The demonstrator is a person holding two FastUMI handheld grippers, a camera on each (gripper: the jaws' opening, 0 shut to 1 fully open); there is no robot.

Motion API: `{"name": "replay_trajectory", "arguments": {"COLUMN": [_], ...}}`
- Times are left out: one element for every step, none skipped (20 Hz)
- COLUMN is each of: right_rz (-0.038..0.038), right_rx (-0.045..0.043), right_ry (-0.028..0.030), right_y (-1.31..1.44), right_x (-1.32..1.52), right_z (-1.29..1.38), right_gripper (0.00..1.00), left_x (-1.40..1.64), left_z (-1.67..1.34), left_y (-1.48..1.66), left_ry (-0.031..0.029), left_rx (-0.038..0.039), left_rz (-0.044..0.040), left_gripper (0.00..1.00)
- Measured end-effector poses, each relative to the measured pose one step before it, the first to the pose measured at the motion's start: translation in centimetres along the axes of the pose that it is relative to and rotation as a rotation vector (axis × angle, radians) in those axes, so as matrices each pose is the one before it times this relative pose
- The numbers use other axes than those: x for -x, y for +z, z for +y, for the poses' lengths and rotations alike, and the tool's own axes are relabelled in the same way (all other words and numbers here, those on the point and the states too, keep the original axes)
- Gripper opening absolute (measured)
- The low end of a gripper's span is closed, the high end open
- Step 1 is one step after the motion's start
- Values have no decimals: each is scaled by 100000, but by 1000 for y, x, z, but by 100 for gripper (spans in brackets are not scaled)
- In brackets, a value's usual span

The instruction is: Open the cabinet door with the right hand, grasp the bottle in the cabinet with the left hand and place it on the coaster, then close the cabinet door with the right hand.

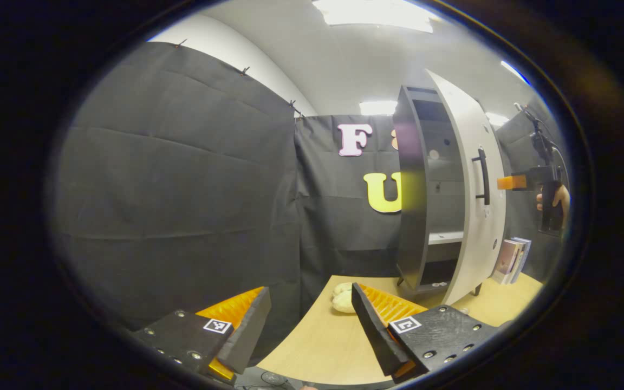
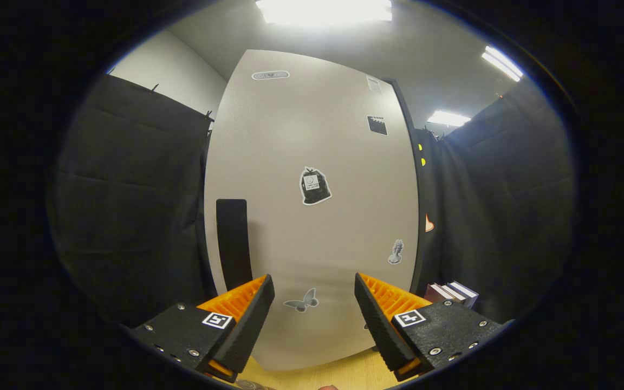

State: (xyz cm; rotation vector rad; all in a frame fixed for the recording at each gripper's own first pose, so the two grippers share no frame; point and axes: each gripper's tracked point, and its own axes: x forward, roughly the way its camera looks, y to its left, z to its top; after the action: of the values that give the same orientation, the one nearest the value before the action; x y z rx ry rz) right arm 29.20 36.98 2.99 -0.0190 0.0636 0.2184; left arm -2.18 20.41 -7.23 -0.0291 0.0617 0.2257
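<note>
While its fingers stand apart and hold nothing, the left gripper (image 1: 312,325) hovers over the counter (image 1: 317,346), well short of the cabinet (image 1: 417,216). A pale lumpy object (image 1: 343,298) lies on the counter between the gripper and the cabinet. The cabinet door (image 1: 472,206) hangs ajar, its dark handle (image 1: 484,176) facing outward. The right gripper (image 2: 314,319), also spread and empty, faces the door's front just beside the handle. Books (image 1: 512,260) lean beside the cabinet. I cannot make out the bottle inside the cabinet.
</note>
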Motion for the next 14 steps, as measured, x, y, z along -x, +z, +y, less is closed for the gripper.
{"name": "replay_trajectory", "arguments": {"right_rz": [269,279,152,-163,-370,-434,-482,-685,-685,-751,-722,-441,-307,-181], "right_rx": [101,157,398,606,508,385,405,307,361,317,588,510,104,-119], "right_ry": [-641,-880,-886,-1340,-957,-876,-793,-829,-801,-381,-542,-797,-708,-187], "right_y": [-211,-208,-152,-83,74,-16,47,75,168,104,108,36,-33,-69], "right_x": [459,598,584,766,692,704,765,754,844,767,729,642,648,516], "right_z": [-333,-345,-450,-498,-390,-460,-513,-533,-733,-482,-668,-784,-777,-629], "right_gripper": [93,93,93,93,93,93,93,93,93,93,93,93,93,93], "left_x": [-155,-36,-207,53,85,-12,60,-364,-575,-1135,-457,-163,-86,140], "left_z": [-300,-273,-415,-111,-238,-328,-401,-774,-1111,-1160,-975,-766,-886,-841], "left_y": [-20,-37,32,10,139,43,157,93,109,-70,251,301,342,370], "left_ry": [-957,-1210,-1523,-1561,-1564,-1449,-1488,-1440,-1691,-1506,-1363,-1286,-1093,-971], "left_rx": [440,656,652,485,185,95,135,198,300,172,-181,-474,-606,-399], "left_rz": [82,-66,-98,-349,-189,-89,115,250,12,-94,-462,-731,-664,-499], "left_gripper": [88,88,90,88,90,89,88,89,90,88,88,88,88,88]}}
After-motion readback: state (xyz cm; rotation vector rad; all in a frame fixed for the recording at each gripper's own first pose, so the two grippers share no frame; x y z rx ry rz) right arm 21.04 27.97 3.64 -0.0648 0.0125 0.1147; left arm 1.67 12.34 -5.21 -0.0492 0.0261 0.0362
